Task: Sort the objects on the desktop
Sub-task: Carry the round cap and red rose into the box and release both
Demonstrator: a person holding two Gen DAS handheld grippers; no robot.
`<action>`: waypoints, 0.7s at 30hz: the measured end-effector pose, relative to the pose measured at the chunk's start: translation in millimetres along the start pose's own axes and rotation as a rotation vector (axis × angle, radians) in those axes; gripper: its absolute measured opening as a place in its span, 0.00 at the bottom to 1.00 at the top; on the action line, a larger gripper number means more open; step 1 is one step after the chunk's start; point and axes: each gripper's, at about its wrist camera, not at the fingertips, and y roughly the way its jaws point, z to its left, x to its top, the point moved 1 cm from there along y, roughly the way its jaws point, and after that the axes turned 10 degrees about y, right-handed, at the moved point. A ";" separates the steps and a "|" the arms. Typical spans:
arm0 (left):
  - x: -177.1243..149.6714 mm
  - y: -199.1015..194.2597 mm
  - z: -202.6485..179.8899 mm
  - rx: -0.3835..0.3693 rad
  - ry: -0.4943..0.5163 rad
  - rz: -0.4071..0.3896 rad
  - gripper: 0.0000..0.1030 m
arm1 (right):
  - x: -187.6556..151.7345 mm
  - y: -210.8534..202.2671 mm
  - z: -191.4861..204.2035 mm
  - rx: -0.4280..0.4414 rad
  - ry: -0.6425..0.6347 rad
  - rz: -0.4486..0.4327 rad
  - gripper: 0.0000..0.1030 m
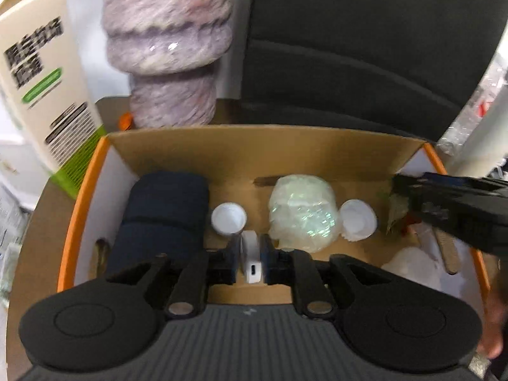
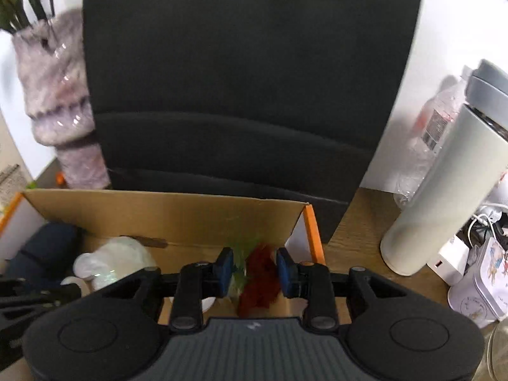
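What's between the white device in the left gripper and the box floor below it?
Nothing visible. The left gripper holds the white device over a bare strip of cardboard box floor. The small white cap lies just beyond it, the dark blue roll to its left and the iridescent wrapped bundle to its right.

One open cardboard box (image 1: 266, 146) with orange edges holds one dark blue roll (image 1: 162, 216), two white round caps (image 1: 228, 217), one wad of clear wrap (image 1: 301, 212), one small white charger (image 1: 252, 260) and one red artificial flower (image 2: 260, 277). Far behind it stand one black chair back (image 2: 247, 79) and one furry lilac vase (image 1: 168, 44). On the right are one pale tumbler (image 2: 444, 190), one clear plastic bottle (image 2: 425, 139) and one white tin (image 2: 485, 282); on the left, one cream carton (image 1: 44, 76).
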 end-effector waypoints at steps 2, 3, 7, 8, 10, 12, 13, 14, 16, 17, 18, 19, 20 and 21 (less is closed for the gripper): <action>2.8 -9.7 2.4 -0.015 0.005 -0.038 0.39 | -0.9 0.9 -0.4 0.038 0.005 -0.005 0.35; 4.0 -15.5 3.6 -0.009 0.006 -0.052 0.43 | 0.6 -0.6 -1.6 0.045 0.007 -0.010 0.36; 8.7 -37.4 12.0 0.018 -0.012 -0.069 0.53 | 7.2 -18.6 -9.7 0.058 0.027 -0.030 0.45; 7.7 -43.3 14.3 0.024 -0.019 -0.067 0.59 | 7.7 -25.8 -12.4 0.064 0.026 -0.031 0.48; 4.9 -54.6 16.7 0.047 -0.021 -0.058 0.64 | 6.0 -41.4 -17.2 0.060 0.013 -0.033 0.52; 0.1 -65.7 17.3 0.082 -0.016 -0.050 0.66 | 1.6 -59.8 -20.2 0.050 -0.012 -0.052 0.53; -3.8 -72.2 17.1 0.093 -0.014 -0.045 0.68 | -1.5 -70.0 -21.5 0.046 -0.025 -0.063 0.54; -7.9 -79.0 17.0 0.100 -0.013 -0.040 0.70 | -4.7 -80.2 -22.7 0.046 -0.030 -0.074 0.56; -16.3 -92.8 15.9 0.100 -0.024 -0.039 0.72 | -9.5 -98.2 -27.4 0.049 -0.037 -0.086 0.59; -21.2 -100.6 15.7 0.094 -0.031 -0.044 0.74 | -12.7 -107.3 -29.2 0.051 -0.040 -0.092 0.60; -25.4 -108.2 14.5 0.091 -0.033 -0.048 0.75 | -16.9 -115.7 -30.6 0.054 -0.045 -0.095 0.60; -30.3 -116.2 12.6 0.091 -0.029 -0.054 0.77 | -19.8 -122.0 -31.6 0.056 -0.051 -0.096 0.60; -35.4 -122.8 11.4 0.092 -0.023 -0.064 0.79 | -26.0 -130.7 -32.1 0.060 -0.058 -0.099 0.60; -41.6 -129.0 9.5 0.096 -0.016 -0.074 0.80 | -31.2 -137.4 -32.7 0.063 -0.061 -0.103 0.60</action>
